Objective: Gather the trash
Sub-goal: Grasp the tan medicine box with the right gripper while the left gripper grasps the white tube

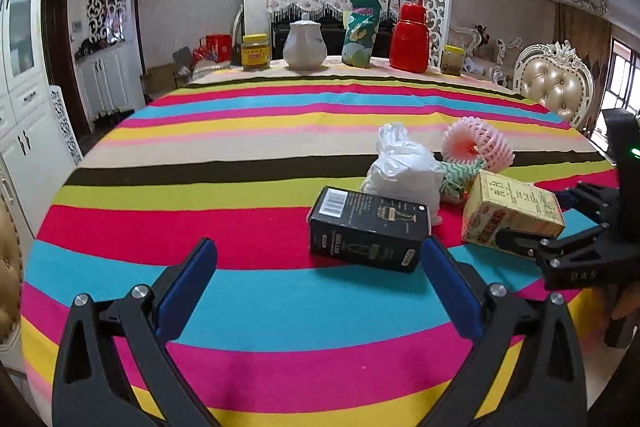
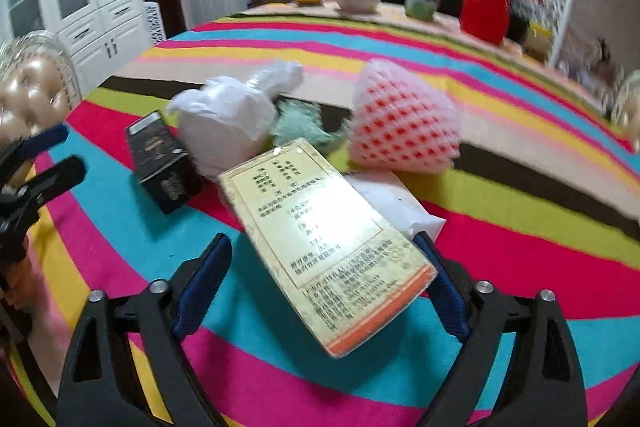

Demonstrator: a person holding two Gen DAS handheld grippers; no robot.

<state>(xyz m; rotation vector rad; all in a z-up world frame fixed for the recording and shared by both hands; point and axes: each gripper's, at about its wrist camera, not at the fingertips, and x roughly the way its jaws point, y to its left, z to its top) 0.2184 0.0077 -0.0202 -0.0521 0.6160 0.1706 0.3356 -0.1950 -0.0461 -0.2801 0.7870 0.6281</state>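
Left gripper: nearest item in the left wrist view; blue-padded jaws spread wide, nothing between them, over the striped cloth. Its right pad stands just beside the near corner of the black box.

Right gripper: jaws apart on either side of the yellow box. The right pad looks to be at the box's edge; the left pad stands clear, with blue cloth showing in the gap. A firm grip cannot be told. In the left wrist view the same gripper comes in from the right edge, its fingers on either side of the box's right end.

Yellow box: cream carton with printed text and an orange end band, lying tilted with its far end resting on a white packet.

Black box: lying on its side, barcode end to the left, left of the yellow box.

White bag: crumpled plastic, knotted at top, directly behind the black box and touching it.

Green net: small crumpled piece between bag and foam sleeve.

Foam sleeve: pink-and-white fruit netting, behind the yellow box.

Far edge of table, left to right: yellow-lidded jar, white teapot, green snack bag, red flask, second jar.

Chair: cream, tufted, at right.
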